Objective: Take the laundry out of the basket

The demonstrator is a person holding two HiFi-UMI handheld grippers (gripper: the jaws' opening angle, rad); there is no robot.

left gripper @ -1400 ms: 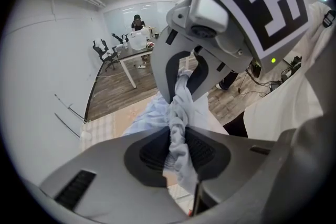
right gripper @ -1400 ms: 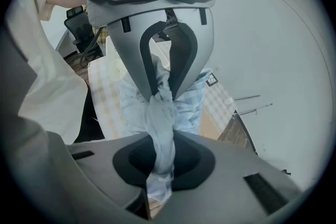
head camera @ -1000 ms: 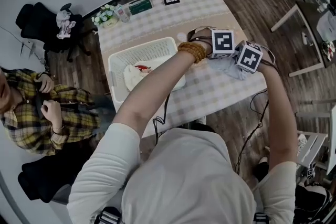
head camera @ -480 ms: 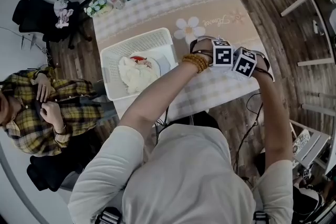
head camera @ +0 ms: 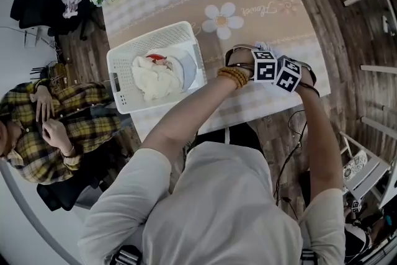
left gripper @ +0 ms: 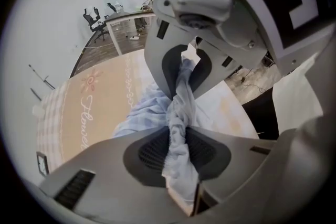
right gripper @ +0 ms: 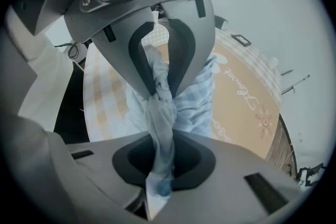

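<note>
Within left hand-held gripper [left gripper: 177,113]: checked cloth [left gripper: 147,115]

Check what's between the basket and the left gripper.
Head view: only bare tablecloth between basket and left gripper, whose fingers pinch blue checked cloth.

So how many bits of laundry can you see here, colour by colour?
White piece: 1
Red piece: 1
Pale grey-blue piece: 1
Blue checked cloth, pinched by the left gripper and the right gripper: 1
Total: 4 visible; the basket may hide more underneath.
</note>
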